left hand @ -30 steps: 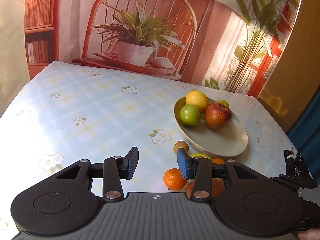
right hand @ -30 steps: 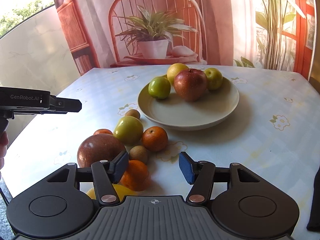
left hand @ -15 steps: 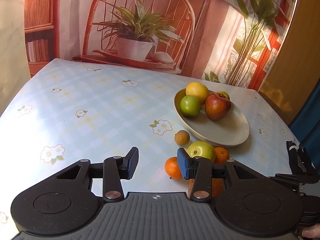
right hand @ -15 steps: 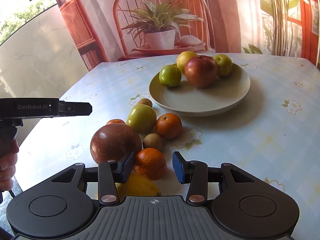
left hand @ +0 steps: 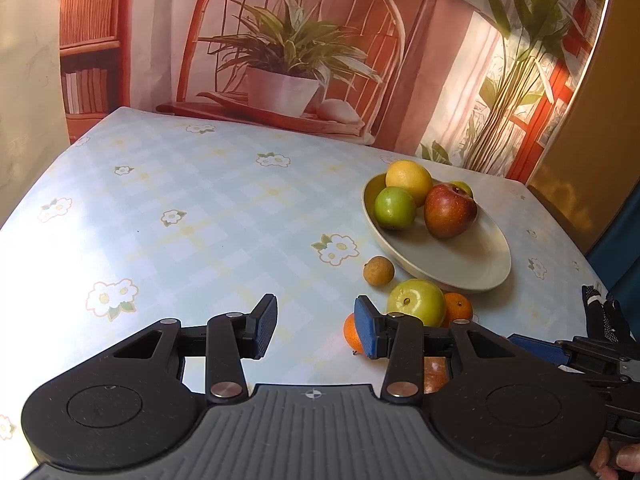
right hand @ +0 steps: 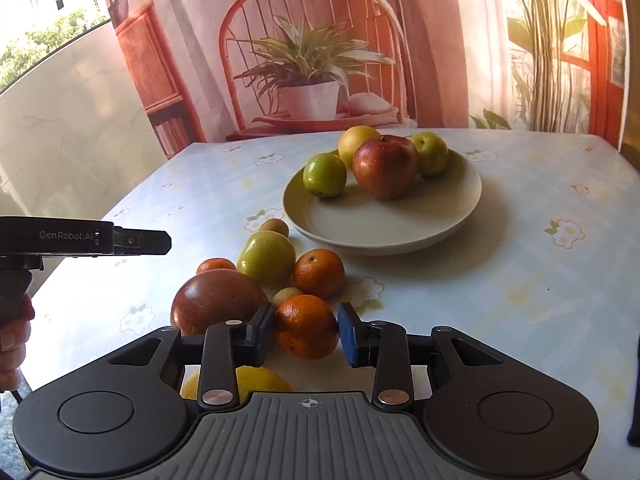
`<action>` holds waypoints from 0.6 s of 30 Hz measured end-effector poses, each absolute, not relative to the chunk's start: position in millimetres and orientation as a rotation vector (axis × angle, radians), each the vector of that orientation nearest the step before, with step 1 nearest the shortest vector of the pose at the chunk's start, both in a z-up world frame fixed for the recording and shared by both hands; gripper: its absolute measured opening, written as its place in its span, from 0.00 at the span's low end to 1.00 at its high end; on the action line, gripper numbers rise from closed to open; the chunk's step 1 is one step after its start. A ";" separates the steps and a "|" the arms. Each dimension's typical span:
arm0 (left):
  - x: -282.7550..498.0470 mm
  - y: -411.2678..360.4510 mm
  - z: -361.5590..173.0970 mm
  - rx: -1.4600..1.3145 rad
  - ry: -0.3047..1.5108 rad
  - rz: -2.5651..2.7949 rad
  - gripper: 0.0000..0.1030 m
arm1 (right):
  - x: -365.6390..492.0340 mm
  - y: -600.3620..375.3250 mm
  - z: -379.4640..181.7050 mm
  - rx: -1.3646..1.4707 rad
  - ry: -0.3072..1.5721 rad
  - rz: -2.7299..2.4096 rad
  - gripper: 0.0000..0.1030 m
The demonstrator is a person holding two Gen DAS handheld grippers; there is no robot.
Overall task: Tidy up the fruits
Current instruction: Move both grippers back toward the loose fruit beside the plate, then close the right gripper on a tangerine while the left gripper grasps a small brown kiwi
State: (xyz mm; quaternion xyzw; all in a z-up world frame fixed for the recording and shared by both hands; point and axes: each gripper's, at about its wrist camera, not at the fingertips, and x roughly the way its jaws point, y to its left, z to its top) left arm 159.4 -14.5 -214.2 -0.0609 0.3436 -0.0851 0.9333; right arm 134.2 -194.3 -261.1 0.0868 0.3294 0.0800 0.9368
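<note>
A beige plate [right hand: 460,216] holds a red apple [right hand: 385,166], a green apple [right hand: 324,175], a yellow citrus [right hand: 356,140] and a small green fruit [right hand: 431,152]. Loose fruit lies in front of it: a large green apple [right hand: 266,258], tangerines [right hand: 318,272], a dark red apple [right hand: 218,300], small brown fruits [right hand: 275,226] and a yellow fruit [right hand: 256,380]. My right gripper [right hand: 306,330] has its pads on both sides of an orange tangerine [right hand: 305,326]. My left gripper [left hand: 316,330] is open and empty above the tablecloth, left of the pile [left hand: 416,302].
The table [left hand: 180,216] has a light blue flowered cloth. A printed backdrop with a chair and potted plant [left hand: 288,68] hangs behind the table. The left gripper shows at the left edge of the right wrist view [right hand: 120,240].
My right gripper moved forward and left over the pile and its jaws narrowed around the orange tangerine. My left gripper drew back a little and stayed open.
</note>
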 end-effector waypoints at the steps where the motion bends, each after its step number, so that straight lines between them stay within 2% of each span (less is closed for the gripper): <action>1: 159.8 -14.4 -214.9 -0.127 0.707 -0.177 0.43 | 134.1 -193.5 -260.2 0.147 0.667 0.144 0.31; 6: 163.2 -13.8 -221.1 -0.147 0.737 -0.189 0.43 | 134.8 -188.9 -264.7 -0.001 0.665 0.065 0.31; 18: 171.3 -11.6 -228.0 -0.189 0.767 -0.199 0.43 | 138.8 -191.5 -277.5 0.012 0.676 0.047 0.35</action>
